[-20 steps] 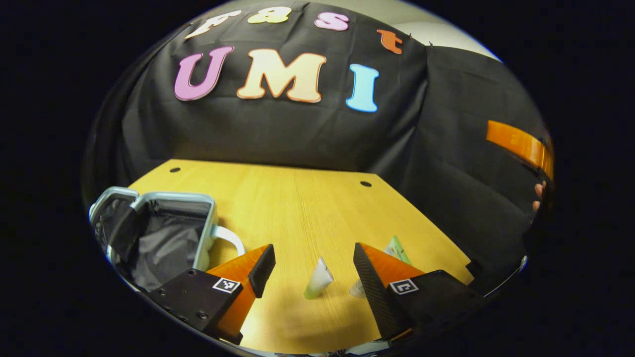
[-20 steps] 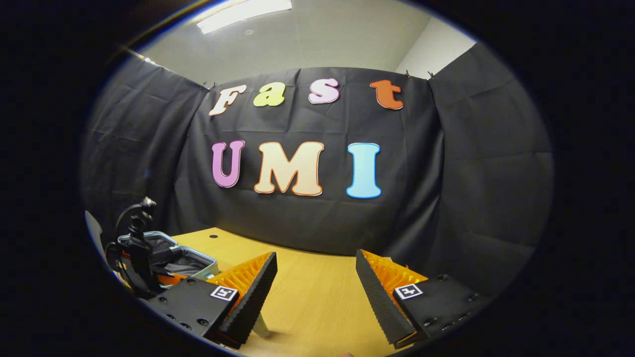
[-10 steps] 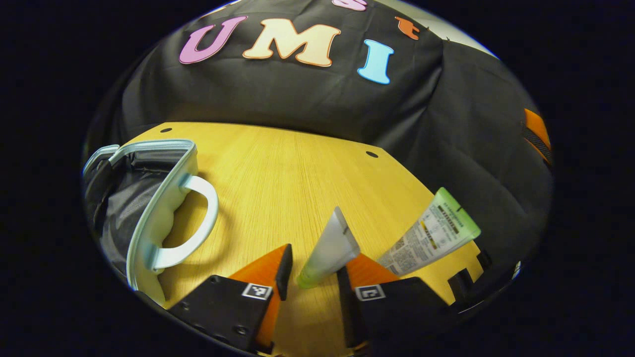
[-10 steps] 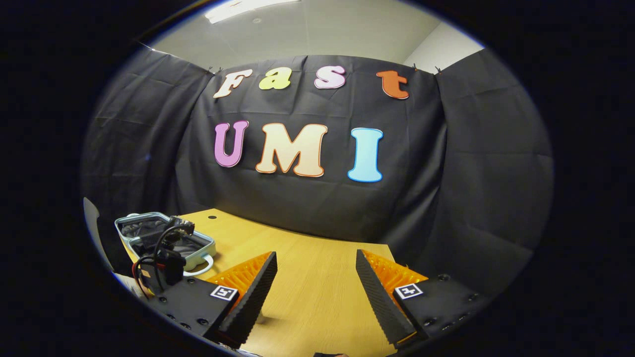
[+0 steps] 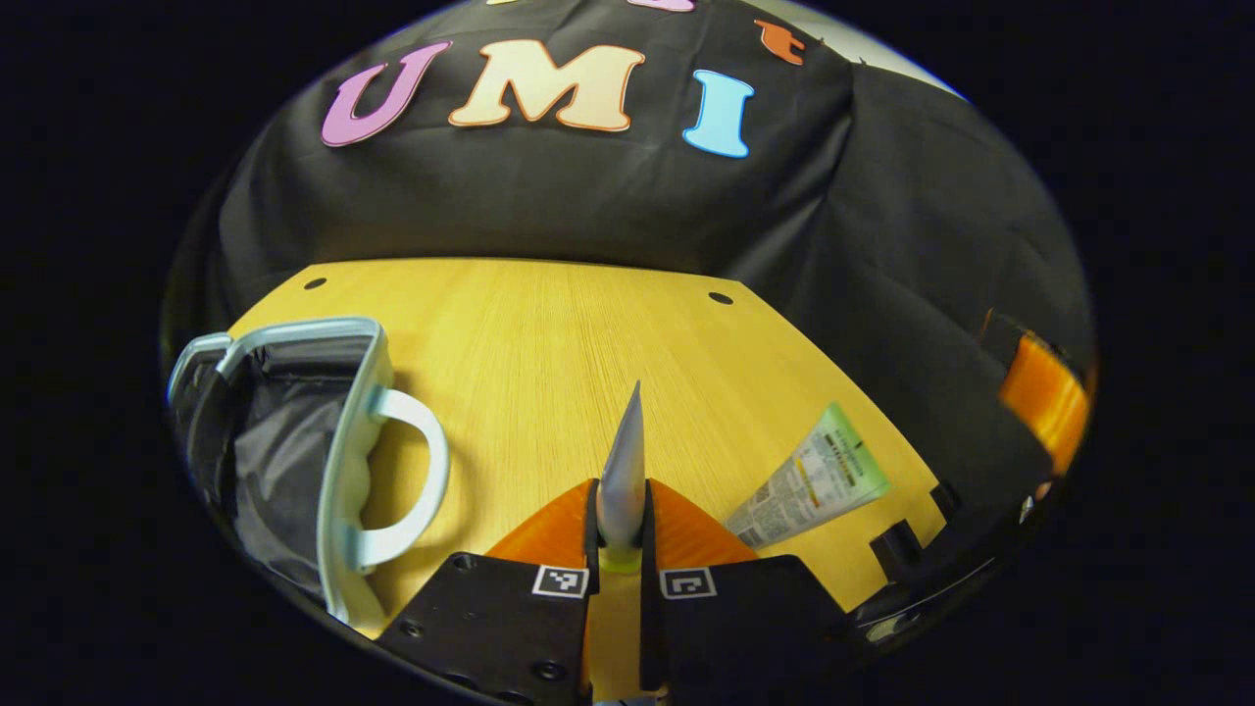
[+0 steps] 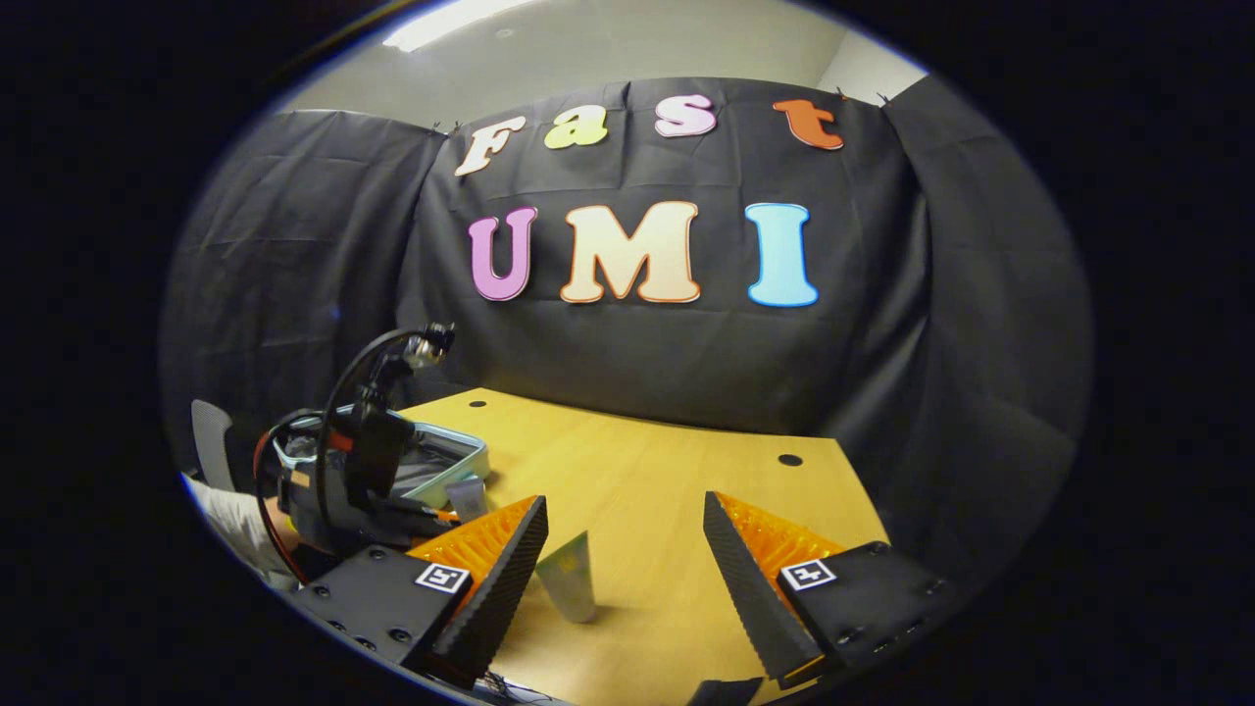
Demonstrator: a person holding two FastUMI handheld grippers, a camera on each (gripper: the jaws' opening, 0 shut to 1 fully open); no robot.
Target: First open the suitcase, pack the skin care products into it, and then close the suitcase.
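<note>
Since half a second ago the left tongs (image 5: pixel 618 520) have closed the rest of the way: their orange fingers (image 5: pixel 549 525) now clench the small grey tube (image 5: pixel 624 471) from both sides, near its pale green cap end, with the flat crimped end pointing away along the table (image 5: pixel 549 333). In the right gripper view the left tongs (image 6: pixel 431 515) show farther off by the suitcase, with the tube's end (image 6: pixel 467 495) sticking out past them.

The suitcase (image 5: pixel 294 461) lies open at the left of the table, its dark lining showing and its pale handle (image 5: pixel 412 480) arching toward the tube. A second tube (image 5: pixel 809 476), green-ended with a printed label, lies flat on the table just right of the left tongs, apart from them.

The right tongs (image 6: pixel 626 574) are spread wide and hold nothing. Between their fingers, a little nearer the left one, the second tube (image 6: pixel 569 583) rests on the table, touched by neither finger.
</note>
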